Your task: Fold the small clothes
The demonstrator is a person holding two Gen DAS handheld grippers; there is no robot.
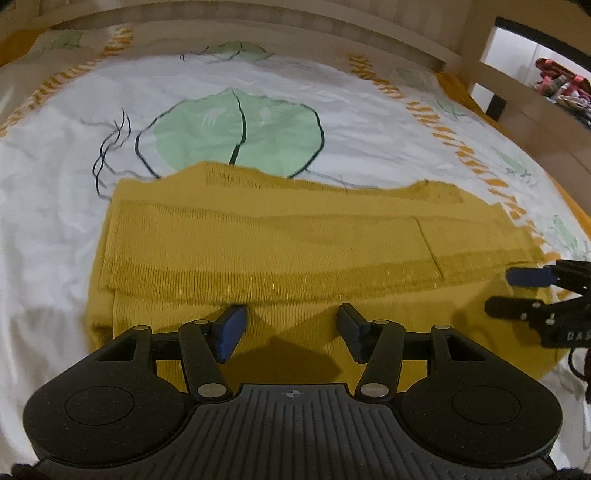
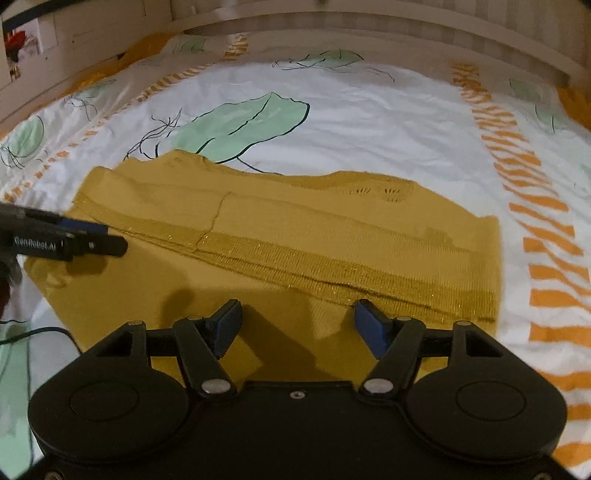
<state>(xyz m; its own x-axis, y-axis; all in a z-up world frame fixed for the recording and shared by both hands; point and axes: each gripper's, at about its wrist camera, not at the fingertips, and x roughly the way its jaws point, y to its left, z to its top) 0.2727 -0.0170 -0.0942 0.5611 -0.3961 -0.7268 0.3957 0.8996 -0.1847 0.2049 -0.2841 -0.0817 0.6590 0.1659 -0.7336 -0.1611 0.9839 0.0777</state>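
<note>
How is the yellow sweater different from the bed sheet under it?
The yellow sweater is one plain mustard colour, while the bed sheet is white with green leaves and orange stripes. The sweater looks ribbed and knitted; the sheet looks smooth with small wrinkles. The sweater is folded over itself in layers and covers only a part of the sheet, which spreads wide around it. Both are soft cloth lying flat.

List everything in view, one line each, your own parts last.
Knit top: one, mustard yellow, folded flat on the bedspread.
Bedspread: one, white with green leaves and orange stripes, covering the bed.
Bed frame: one, pale wood, along the far edge.
Clothes pile: one, mixed colours, beyond the frame.
Left gripper: black, blue-padded fingers, open above the top's near edge.
Right gripper: black, blue-padded fingers, open above the top's near edge.
</note>
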